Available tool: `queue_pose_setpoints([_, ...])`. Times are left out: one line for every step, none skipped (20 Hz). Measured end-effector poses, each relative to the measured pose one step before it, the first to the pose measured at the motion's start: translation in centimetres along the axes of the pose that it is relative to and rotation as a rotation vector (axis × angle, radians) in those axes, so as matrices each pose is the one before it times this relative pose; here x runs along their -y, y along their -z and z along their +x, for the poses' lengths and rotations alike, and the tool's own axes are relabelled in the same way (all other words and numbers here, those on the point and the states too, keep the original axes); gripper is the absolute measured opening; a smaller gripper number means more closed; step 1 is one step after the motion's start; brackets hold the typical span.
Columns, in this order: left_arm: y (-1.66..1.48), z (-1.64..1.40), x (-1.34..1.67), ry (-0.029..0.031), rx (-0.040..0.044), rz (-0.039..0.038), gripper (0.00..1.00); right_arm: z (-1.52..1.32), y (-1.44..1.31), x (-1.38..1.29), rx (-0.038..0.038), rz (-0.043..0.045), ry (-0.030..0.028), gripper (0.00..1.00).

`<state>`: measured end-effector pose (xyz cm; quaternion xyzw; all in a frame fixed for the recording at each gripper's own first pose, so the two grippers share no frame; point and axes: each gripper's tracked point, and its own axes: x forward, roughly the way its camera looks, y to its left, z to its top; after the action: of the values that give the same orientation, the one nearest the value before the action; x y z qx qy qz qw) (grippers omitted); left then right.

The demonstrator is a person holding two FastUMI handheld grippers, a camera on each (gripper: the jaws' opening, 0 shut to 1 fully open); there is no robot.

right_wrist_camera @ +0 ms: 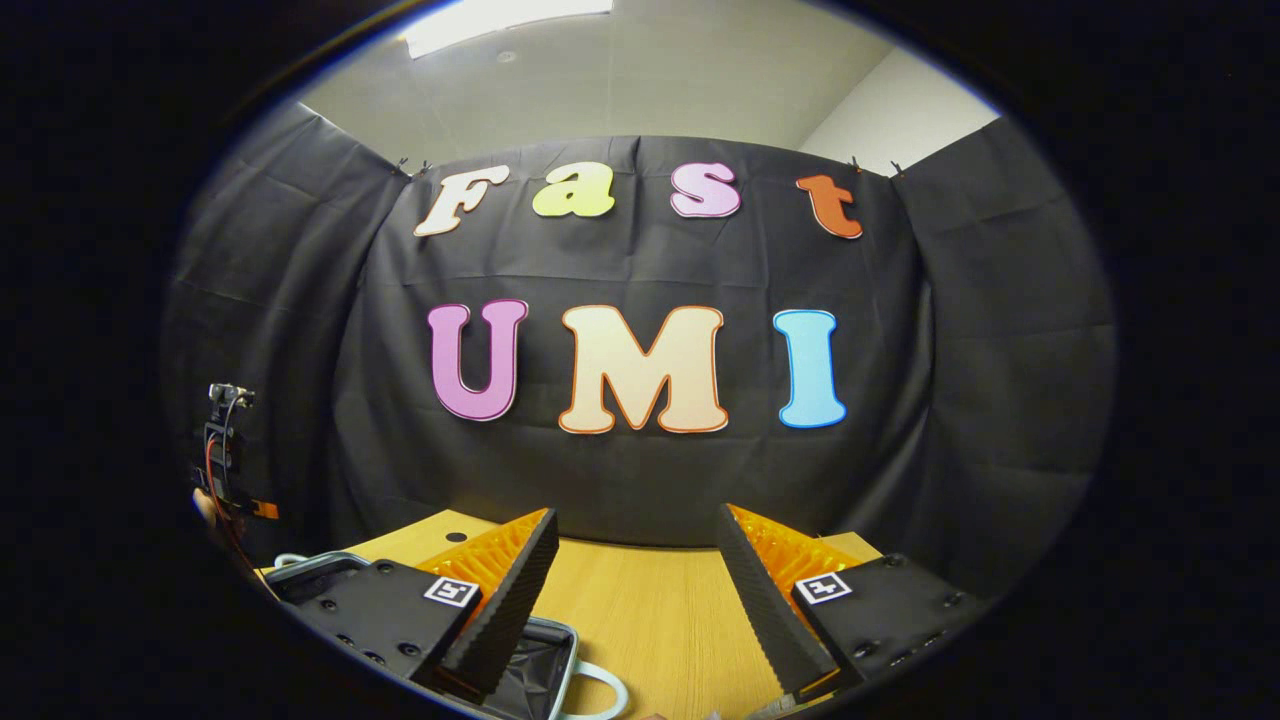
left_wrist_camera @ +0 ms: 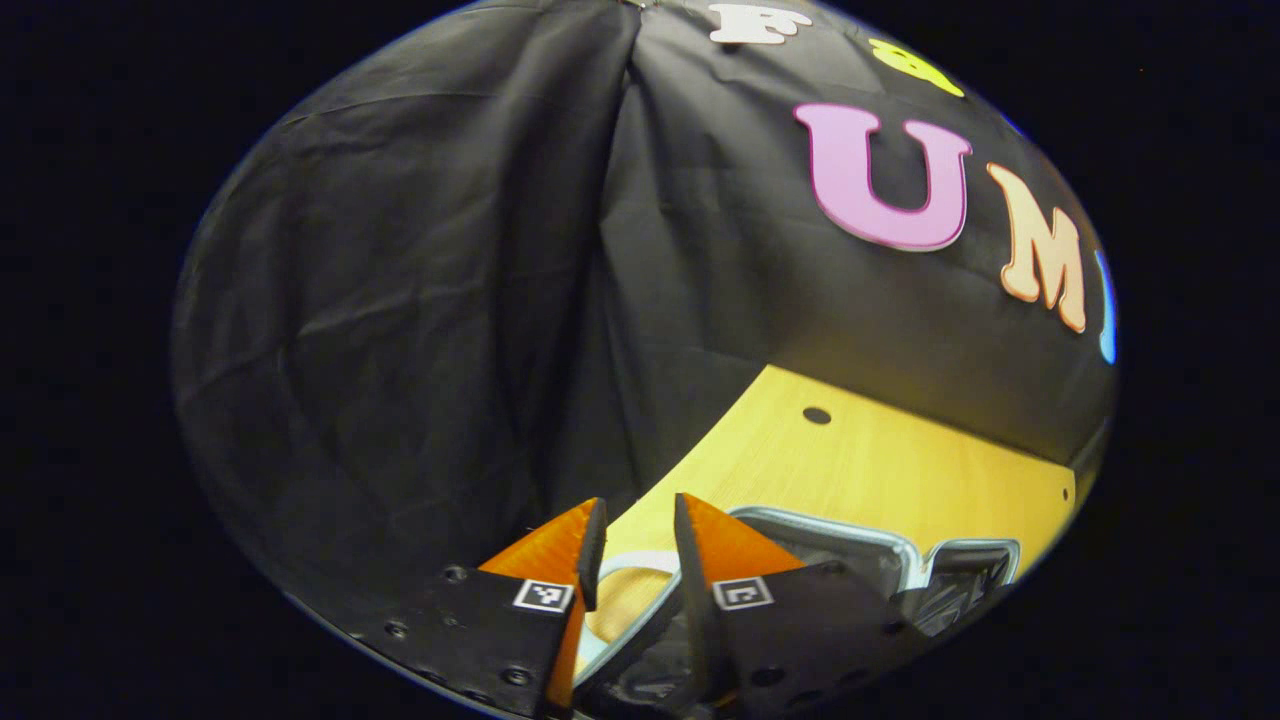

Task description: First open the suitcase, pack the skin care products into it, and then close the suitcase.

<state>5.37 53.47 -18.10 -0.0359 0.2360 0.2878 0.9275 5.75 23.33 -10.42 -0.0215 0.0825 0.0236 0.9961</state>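
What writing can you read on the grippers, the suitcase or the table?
Left gripper: no words; its square markers bear black-and-white patterns, not text.
Right gripper: no words; its markers are patterned the same way.
Suitcase: no readable text on the part in view.
Table: none.

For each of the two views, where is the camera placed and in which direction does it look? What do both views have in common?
Left gripper view: rides on the left gripper, tilted, looking across the wooden table to the booth's cloth wall; its fingers stand a little apart above the open suitcase.
Right gripper view: rides on the right gripper, level, facing the back wall; fingers wide apart.
Shared: table, suitcase with its white handle, cloth wall.
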Motion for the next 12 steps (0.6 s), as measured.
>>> queue_pose_setpoints([-1.019,-1.121,-0.206,-0.01792,0.05088,-0.00344,0.46,0.029,-0.524,0.290,0.01527,-0.00436,-0.00879,0.98])
queue_pose_setpoints([-1.208,-1.204,-0.040,-0.02058,0.05132,0.00155,0.56,0.122,-0.420,0.276,0.01100,-0.00260,-0.01054,0.98])
queue_pose_setpoints([-1.118,-0.844,0.194,-0.01818,0.04414,-0.00157,0.61,0.000,-0.389,0.390,0.00896,0.00029,-0.00843,0.98])
queue_pose_setpoints([-1.013,-1.064,0.473,-0.01280,0.02898,0.00113,0.69,0.030,-0.289,0.436,0.00650,0.00280,-0.00843,0.99])
queue_pose_setpoints([-1.093,-1.213,0.675,0.00073,0.02735,0.00406,0.69,-0.153,-0.255,0.492,0.00589,0.00406,-0.00492,0.99])
queue_pose_setpoints([-1.324,-1.243,0.812,0.00529,0.02913,0.00164,0.70,-0.073,-0.167,0.607,0.00082,0.00282,-0.00328,0.99])
queue_pose_setpoints([-1.511,-1.170,1.009,0.01547,0.03690,-0.00388,0.74,-0.063,-0.163,0.612,0.00280,0.00152,-0.00520,0.98])
queue_pose_setpoints([-1.537,-1.308,1.048,0.01311,0.03479,-0.00241,0.77,0.048,-0.338,0.569,0.00708,-0.00277,-0.00473,0.99])
queue_pose_setpoints([-1.653,-1.250,1.008,0.02137,0.03868,-0.00079,0.81,-0.098,-0.313,0.705,0.00647,-0.00586,-0.00170,0.98])
queue_pose_setpoints([-1.570,-1.205,1.043,0.01809,0.03308,0.00096,0.85,-0.004,-0.141,0.640,0.00529,-0.00211,-0.00255,0.98])
queue_pose_setpoints([-1.295,-1.001,1.062,0.02426,0.01686,-0.00090,0.85,-0.039,-0.206,0.493,0.00631,0.00334,-0.00573,0.98])
queue_pose_setpoints([-0.938,-0.905,1.025,0.02265,0.00373,-0.00428,0.88,-0.047,-0.222,0.468,0.00652,0.00453,-0.00507,0.99])
